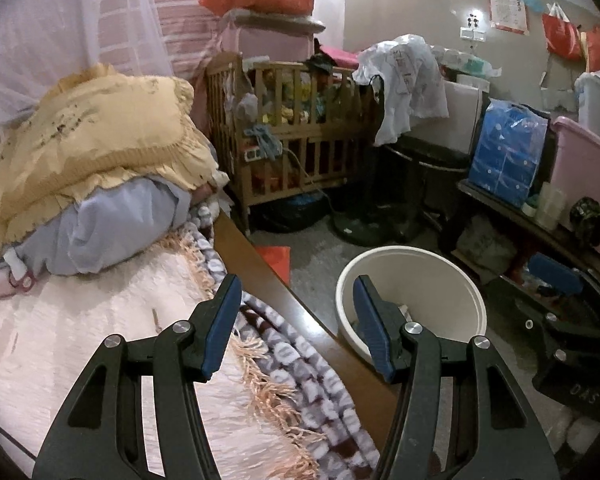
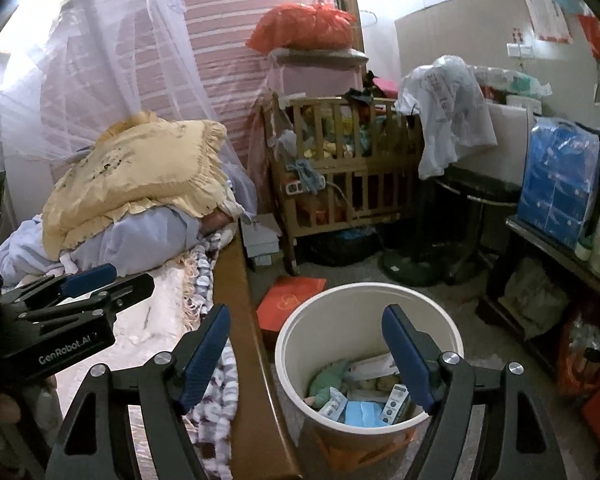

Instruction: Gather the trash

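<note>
Both tongs (image 1: 296, 292) (image 2: 306, 320) spread and empty above bed edge (image 2: 236, 280) and trash-filled bin (image 2: 288, 344)

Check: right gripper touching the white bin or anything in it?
Apart. In the right wrist view the right gripper stands above the white bin, jaws open with nothing between them; the trash lies well below the fingertips.
</note>
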`<state>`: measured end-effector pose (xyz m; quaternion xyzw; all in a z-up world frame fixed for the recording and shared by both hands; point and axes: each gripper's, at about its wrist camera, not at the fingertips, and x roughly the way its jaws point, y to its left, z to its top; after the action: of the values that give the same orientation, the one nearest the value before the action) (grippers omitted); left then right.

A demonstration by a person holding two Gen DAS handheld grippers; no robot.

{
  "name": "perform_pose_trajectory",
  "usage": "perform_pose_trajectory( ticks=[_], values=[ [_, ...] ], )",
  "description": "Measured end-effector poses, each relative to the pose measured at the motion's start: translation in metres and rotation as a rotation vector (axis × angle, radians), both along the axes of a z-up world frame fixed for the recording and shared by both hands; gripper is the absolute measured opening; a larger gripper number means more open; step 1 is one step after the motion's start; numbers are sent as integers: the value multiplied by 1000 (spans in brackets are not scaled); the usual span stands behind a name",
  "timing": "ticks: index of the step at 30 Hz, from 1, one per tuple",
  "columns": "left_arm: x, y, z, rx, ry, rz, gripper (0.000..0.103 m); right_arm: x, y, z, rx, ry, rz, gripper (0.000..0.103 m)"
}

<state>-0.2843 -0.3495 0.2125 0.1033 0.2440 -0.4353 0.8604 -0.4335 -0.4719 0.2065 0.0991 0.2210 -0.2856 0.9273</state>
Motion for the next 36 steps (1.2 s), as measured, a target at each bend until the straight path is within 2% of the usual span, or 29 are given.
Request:
perform_pose_trajectory(
  ticks=[19, 36],
  values=[
    [-5, 11, 4, -13, -42, 15, 57, -5, 8, 8, -23, -28, -28, 79],
    [-7, 9, 4, -28, -24, 13, 57, -5, 8, 7, -21, -19, -29, 80]
  ],
)
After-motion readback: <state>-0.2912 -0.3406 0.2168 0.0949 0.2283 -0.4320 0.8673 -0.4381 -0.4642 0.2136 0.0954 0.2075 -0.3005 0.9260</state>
